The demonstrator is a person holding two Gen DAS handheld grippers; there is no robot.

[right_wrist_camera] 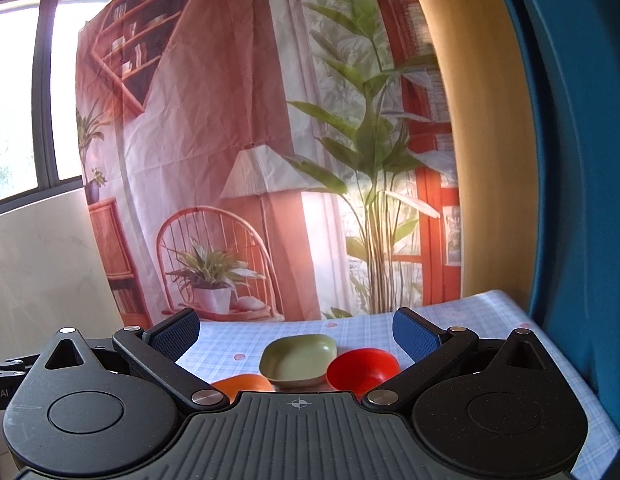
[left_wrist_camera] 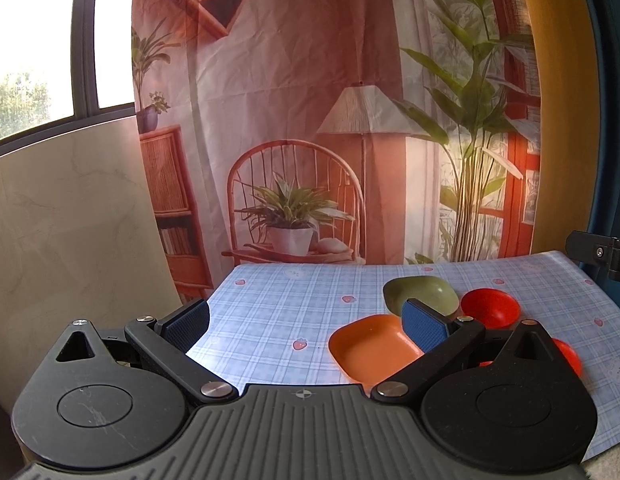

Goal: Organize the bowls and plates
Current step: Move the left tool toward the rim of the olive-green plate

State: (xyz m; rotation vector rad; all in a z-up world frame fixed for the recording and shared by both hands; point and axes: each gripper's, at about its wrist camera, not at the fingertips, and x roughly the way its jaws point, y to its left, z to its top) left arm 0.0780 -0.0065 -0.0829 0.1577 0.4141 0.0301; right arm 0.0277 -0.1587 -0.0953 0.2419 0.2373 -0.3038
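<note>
**Both grippers spread wide above the dishes**

Up front, the left gripper (left_wrist_camera: 306,326) has its jaws spread wide with nothing between them; one blue pad (left_wrist_camera: 188,325) stands over the table's left edge, the other over the dishes at the right. The right gripper (right_wrist_camera: 296,336) is likewise parted and holds nothing, its dark fingers framing the dishes from above.

Just beyond the left gripper's right finger lies the orange plate (left_wrist_camera: 369,350), a shallow squarish dish, flat on the cloth (left_wrist_camera: 278,304). Behind it sits the green bowl (left_wrist_camera: 423,294), partly hidden by that pad in the left wrist view. Beside the green bowl, to its right, is a red bowl (left_wrist_camera: 491,307), tilted with its opening toward the camera. A second red dish (left_wrist_camera: 567,356) peeks out past the gripper's right housing; most of it is hidden.

From the right wrist, the green bowl (right_wrist_camera: 300,360) and red bowl (right_wrist_camera: 361,366) appear side by side, seemingly touching, with the orange plate (right_wrist_camera: 246,385) barely showing above the gripper body.

All four dishes rest on the blue checked cloth with small strawberry prints. Behind the table hangs a printed backdrop (left_wrist_camera: 310,120) of a room with chair, lamp and plants; a window (left_wrist_camera: 38,60) is at the left.
</note>
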